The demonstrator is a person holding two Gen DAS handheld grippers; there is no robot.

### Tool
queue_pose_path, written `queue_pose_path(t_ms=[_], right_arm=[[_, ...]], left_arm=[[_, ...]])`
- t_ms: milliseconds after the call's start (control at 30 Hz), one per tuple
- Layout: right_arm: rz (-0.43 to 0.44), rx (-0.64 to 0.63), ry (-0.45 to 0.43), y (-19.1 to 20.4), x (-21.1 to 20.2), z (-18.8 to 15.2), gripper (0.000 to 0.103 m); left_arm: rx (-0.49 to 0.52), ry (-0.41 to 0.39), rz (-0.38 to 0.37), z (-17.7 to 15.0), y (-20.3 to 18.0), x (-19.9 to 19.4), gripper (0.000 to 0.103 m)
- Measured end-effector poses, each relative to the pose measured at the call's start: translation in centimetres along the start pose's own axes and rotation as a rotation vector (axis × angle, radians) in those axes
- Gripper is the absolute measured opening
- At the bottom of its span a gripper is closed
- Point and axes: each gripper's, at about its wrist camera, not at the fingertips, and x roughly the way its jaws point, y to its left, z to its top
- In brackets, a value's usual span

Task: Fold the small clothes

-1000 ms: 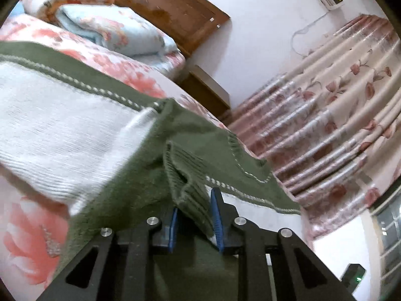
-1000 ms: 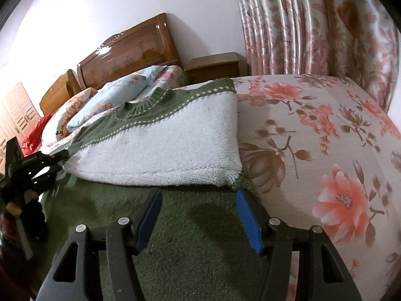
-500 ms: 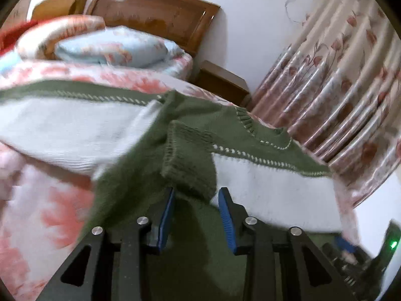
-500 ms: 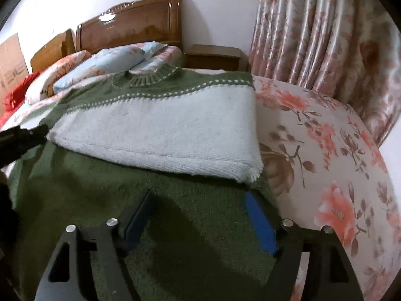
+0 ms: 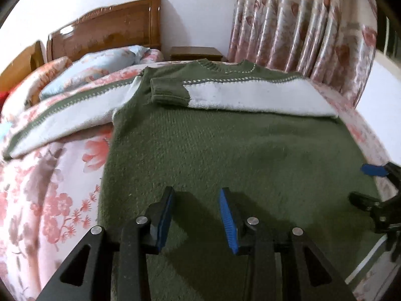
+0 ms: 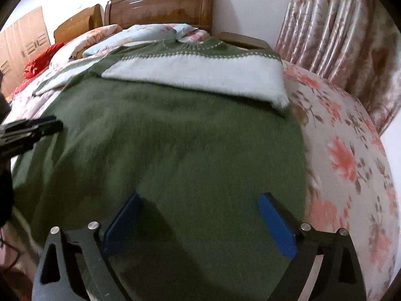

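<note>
A green and white knitted sweater [image 5: 225,145] lies flat on a bed with a floral bedspread [image 5: 50,195], its ribbed neckline [image 5: 220,66] toward 12 o'clock, nearest the wooden headboard [image 5: 107,35]. One sleeve is folded in across the chest, its green cuff [image 5: 170,92] resting on the white band just below the collar; the other sleeve [image 5: 65,115] stretches out toward 9 o'clock over the bedspread.

The left gripper [image 5: 196,215] hovers over the green lower body of the sweater at 6 o'clock in its own view. Its jaws are opening, with nothing between the blue pads [image 5: 226,220] but the knit surface beneath.

The right gripper [image 6: 198,223] also hangs over the hem area, its fingers spread wide and released, gripping nothing. In the left wrist view it appears at 3 o'clock, by the sweater's edge.

Pillows [image 6: 140,35] are stacked at the headboard, a nightstand [image 5: 195,52] stands beside it, and floral curtains [image 5: 300,25] hang at 1 o'clock.
</note>
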Motion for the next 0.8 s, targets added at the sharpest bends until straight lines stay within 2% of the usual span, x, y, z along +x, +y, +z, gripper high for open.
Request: queue_pose_path(t_ms=[67, 133, 233, 300, 367, 400, 433, 467, 533, 567, 667, 700, 800], right_arm=[[0.005, 0.001, -0.011, -0.3, -0.8, -1.4, 0.103], [0.008, -0.002, -0.025, -0.4, -1.4, -2.5, 0.103], [0.013, -0.011, -0.042, -0.5, -2.2, -3.8, 0.103], [0.011, -0.017, -0.030, -0.5, -2.5, -4.1, 0.103], [0.004, -0.023, -0.011, -0.3, -2.8, -4.1, 0.103], [-0.002, -0.029, -0.006, -0.3, -2.8, -4.0, 0.103], [-0.004, -0.032, -0.007, -0.3, -2.9, -4.1, 0.103], [0.000, -0.028, -0.013, -0.4, -2.9, -4.2, 0.103], [0.008, -0.022, -0.026, -0.4, -2.8, -4.2, 0.103], [0.010, -0.023, -0.029, -0.4, -2.7, -4.2, 0.103], [0.012, -0.024, -0.028, -0.3, -2.5, -4.0, 0.103], [0.013, -0.026, -0.024, -0.2, -2.5, -3.9, 0.103], [0.016, -0.032, -0.014, -0.1, -2.4, -3.7, 0.103]], left_arm=[[0.021, -0.007, 0.027, -0.3, -0.5, -0.1, 0.038], [0.014, -0.007, 0.023, -0.6, -0.5, -0.3, 0.038], [-0.004, -0.001, 0.003, -0.8, 0.1, -0.6, 0.038], [-0.040, 0.001, -0.054, -0.8, 1.0, -1.1, 0.037], [-0.171, -0.044, -0.209, -0.7, 4.2, -2.3, 0.036], [-0.268, -0.085, -0.258, -0.5, 6.8, -2.9, 0.036], [-0.334, -0.110, -0.272, -0.3, 8.7, -3.1, 0.037], [-0.476, -0.145, -0.279, -0.1, 12.8, -3.3, 0.040], [-0.663, -0.171, -0.246, 0.0, 18.4, -3.1, 0.045], [-0.775, -0.188, -0.212, -0.1, 22.0, -2.6, 0.045], [-1.011, -0.201, -0.086, -0.4, 30.2, -1.1, 0.045], [-1.077, -0.196, -0.054, -0.4, 32.6, -0.2, 0.045], [-1.182, -0.139, -0.016, 0.3, 36.6, 2.9, 0.045]])
